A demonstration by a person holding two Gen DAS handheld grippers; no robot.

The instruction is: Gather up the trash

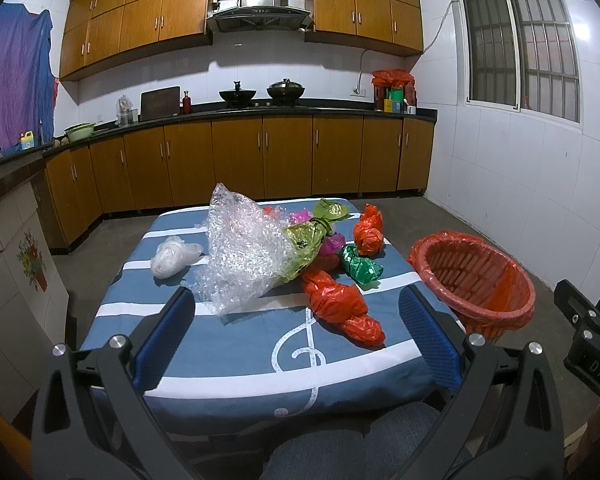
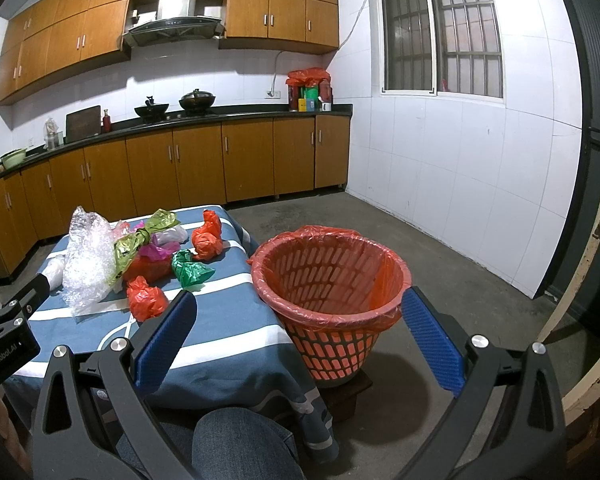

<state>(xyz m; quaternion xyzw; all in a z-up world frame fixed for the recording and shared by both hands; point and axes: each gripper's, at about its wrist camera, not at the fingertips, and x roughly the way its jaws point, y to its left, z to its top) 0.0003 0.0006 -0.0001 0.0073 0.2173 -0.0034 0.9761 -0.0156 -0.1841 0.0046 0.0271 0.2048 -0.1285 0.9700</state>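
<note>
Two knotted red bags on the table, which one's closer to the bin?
The smaller red bag at the far side, beside the green bag. It sits closer to the bin than the long red bag lying at the near middle.

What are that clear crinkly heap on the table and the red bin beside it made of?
The clear heap looks like bubble wrap: transparent, glossy plastic film with small raised bubbles. The bin appears to be rigid orange-red plastic, moulded as a slotted lattice with a matt finish, lined with a thin, shiny red plastic bag folded over its rim.
</note>
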